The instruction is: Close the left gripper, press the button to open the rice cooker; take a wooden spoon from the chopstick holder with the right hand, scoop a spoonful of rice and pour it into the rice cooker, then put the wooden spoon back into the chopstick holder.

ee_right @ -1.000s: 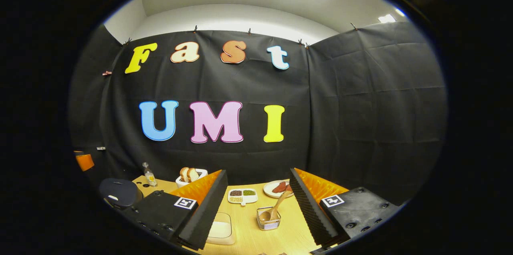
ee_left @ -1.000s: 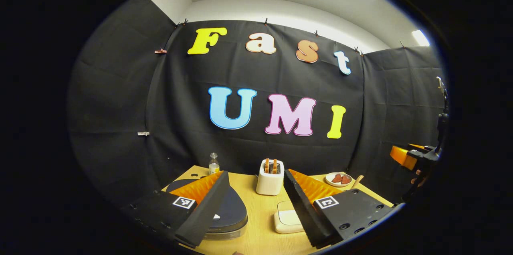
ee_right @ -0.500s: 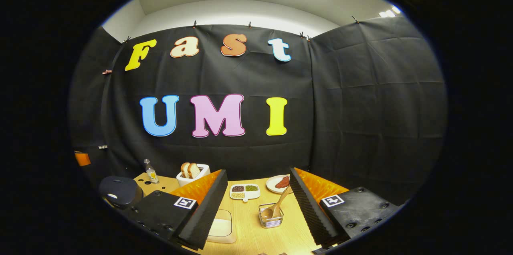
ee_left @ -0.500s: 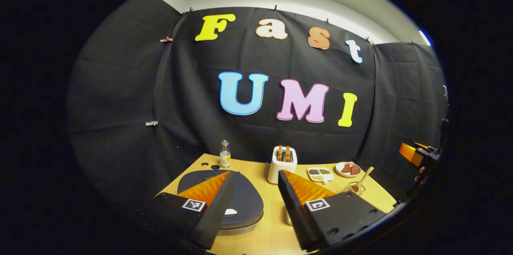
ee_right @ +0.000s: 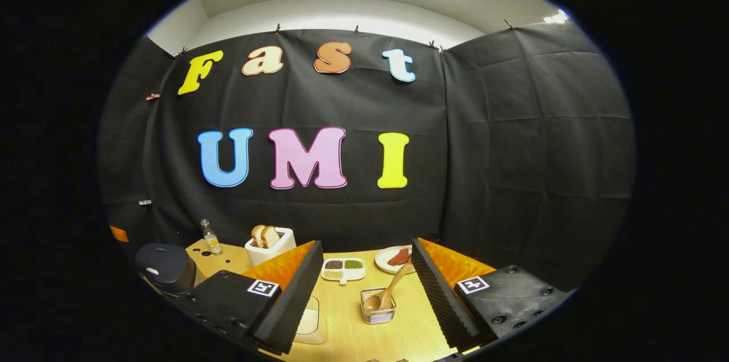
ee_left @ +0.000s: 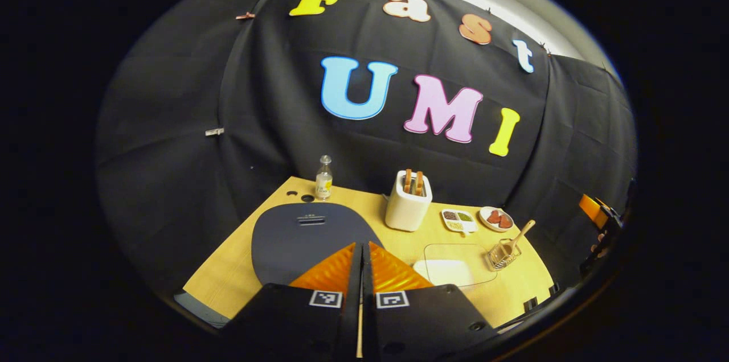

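Now the left gripper (ee_left: 361, 248) has its two fingers pressed together with nothing between them, poised above the near part of the rice cooker (ee_left: 310, 234), whose dark lid is down. The cooker's front edge and its button are hidden behind this gripper's body, so contact cannot be judged. Open table (ee_left: 239, 259) lies to the gripper's left, out to the wooden edge; ahead, past the cooker, stand a small bottle (ee_left: 323, 179) and a white toaster (ee_left: 408, 202).

To its right sits a clear container of rice (ee_left: 450, 265), then the wire chopstick holder (ee_left: 500, 254) with the wooden spoon (ee_left: 521, 232) leaning out of it, near the table's right edge.

In the right gripper view, the right gripper (ee_right: 364, 288) is spread wide and holds nothing. The chopstick holder (ee_right: 377, 306) lies directly ahead between its fingers, apart from both, with bare table all round it; the wooden spoon (ee_right: 390, 291) tilts up toward the right finger. The rice container (ee_right: 310, 322) is half covered by the left finger. Farther ahead are a divided dish (ee_right: 343, 270) and a plate (ee_right: 393, 259), partly cut off by the right finger.
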